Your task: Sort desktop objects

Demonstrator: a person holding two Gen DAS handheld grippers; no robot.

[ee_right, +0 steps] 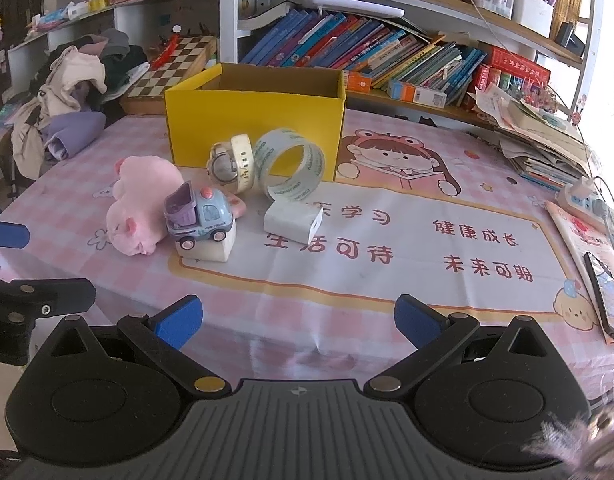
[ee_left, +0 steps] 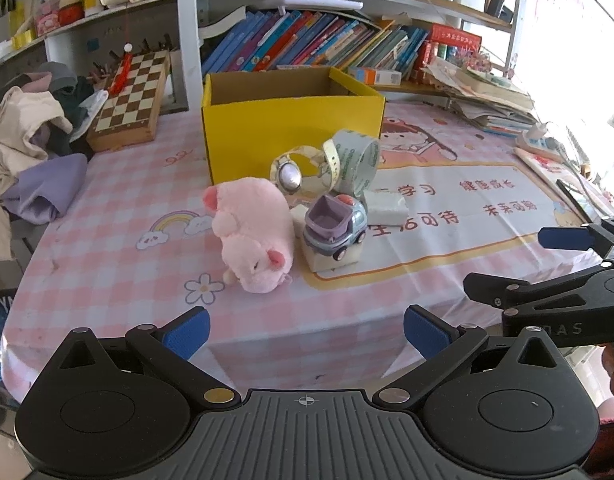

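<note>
Scene: A desk under a pink checked cloth point(ee_right: 347, 320), with a small heap of things waiting just in front of an open yellow cardboard box point(ee_right: 254, 120) toward the far edge.
Left gripper point(ee_left: 306, 330): Held at the near edge of the desk, blue pads spread wide apart, holding nothing, aimed at the heap.
Right gripper point(ee_right: 298, 320): Beside it at the near edge, pads likewise spread and empty.
Things to sort: A pink plush pig point(ee_left: 253, 232) lies on its side at the left of the heap; a purple-and-blue toy truck point(ee_right: 199, 220) is perched on a white block point(ee_right: 211, 250); a cream-strapped watch point(ee_right: 231, 166) and a roll of clear printed tape point(ee_right: 291, 164) stand on edge against the box front; a white charger point(ee_right: 293, 220) lies just in front of the tape.
Why so placed: The box stands open-topped behind the heap, judged to be the bin for it; nothing shows inside yet.
Writing: The truck's side reads what looks like "FUN TRUCK"; the cloth bears Chinese slogans, among them 健康成长 and 未来可期. The tape's print is too small to read.
Backdrop: A folding chessboard point(ee_left: 133, 96) near the far left corner, leaning books point(ee_right: 347, 48) on the shelf behind.
</note>
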